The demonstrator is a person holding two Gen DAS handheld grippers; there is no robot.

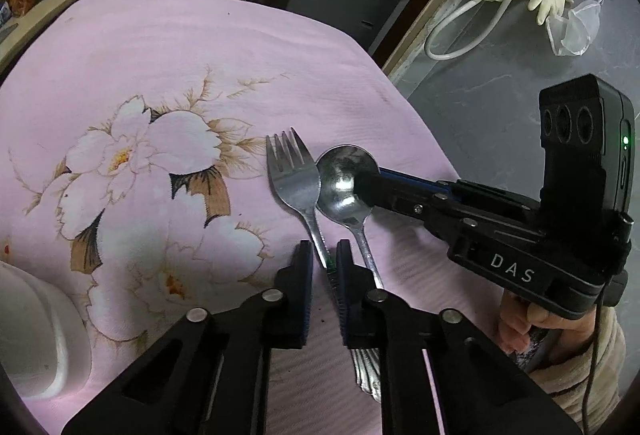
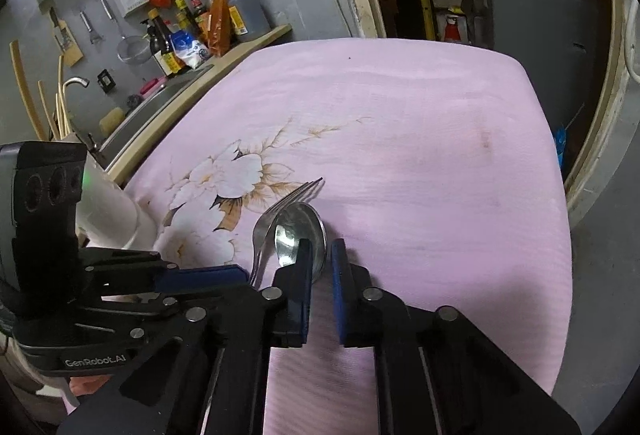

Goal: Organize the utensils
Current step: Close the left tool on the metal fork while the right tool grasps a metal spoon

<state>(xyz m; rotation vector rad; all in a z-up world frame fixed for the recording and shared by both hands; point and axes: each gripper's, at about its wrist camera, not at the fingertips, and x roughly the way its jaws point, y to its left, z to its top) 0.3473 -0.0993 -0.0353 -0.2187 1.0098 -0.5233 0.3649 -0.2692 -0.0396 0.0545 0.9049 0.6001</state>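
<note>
Your two claws are closing on a fork and a spoon lying side by side on the pink cloth (image 1: 200,47).

Your left claw (image 1: 322,255) is gripping the fork (image 1: 294,179) handle. Your right claw (image 2: 321,255) is pinching the spoon (image 2: 300,231) bowl's edge. Only the left view is showing a white tub (image 1: 36,331), contents hidden.

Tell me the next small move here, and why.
Probably lift both grippers straight up a little, together. The left gripper looks closed on the fork at its handle, and the right gripper on the spoon at the rim of its bowl. Both lie on the cloth with heads touching, so an even lift should keep one from dragging the other.
</note>
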